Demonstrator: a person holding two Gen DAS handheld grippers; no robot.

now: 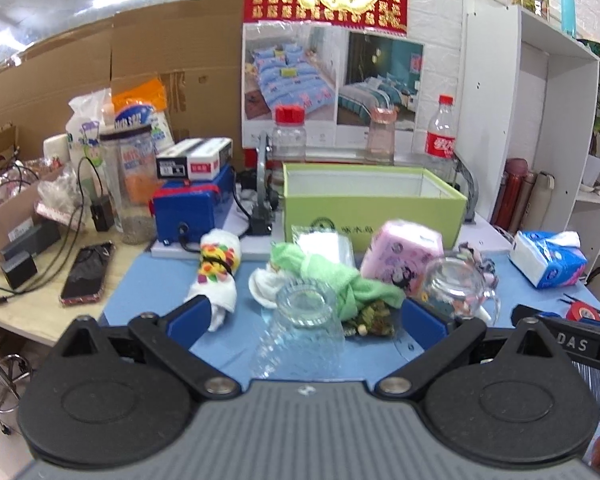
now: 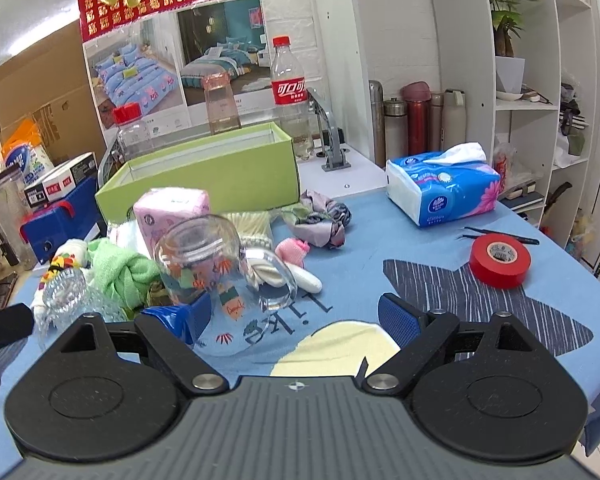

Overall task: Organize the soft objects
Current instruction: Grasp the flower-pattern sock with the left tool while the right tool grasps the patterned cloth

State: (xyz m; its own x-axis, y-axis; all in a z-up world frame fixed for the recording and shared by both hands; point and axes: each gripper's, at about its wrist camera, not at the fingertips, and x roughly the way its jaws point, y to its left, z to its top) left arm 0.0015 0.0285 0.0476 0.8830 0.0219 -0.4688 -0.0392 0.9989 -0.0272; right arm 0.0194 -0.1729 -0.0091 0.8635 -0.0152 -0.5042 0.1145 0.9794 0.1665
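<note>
Both the left tool (image 1: 308, 314) and the right tool (image 2: 296, 314) are hovering with jaws spread wide and gripping nothing, just in front of the green box (image 1: 374, 204) standing open on the counter (image 2: 380, 236). The soft things are lying heaped against the box's near wall: a green cloth (image 1: 340, 280), a rolled sock (image 1: 216, 272) and a pink tissue pack (image 1: 400, 256), tangled among glass jars (image 2: 204, 256). It is probably wisest to be closing on the cloth's bunched top and lifting straight up, so that the jars are not tipping.

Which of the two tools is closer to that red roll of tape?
Right. The right tool faces the red tape roll just ahead to its right; the left tool sits farther left, by the green towel.
</note>
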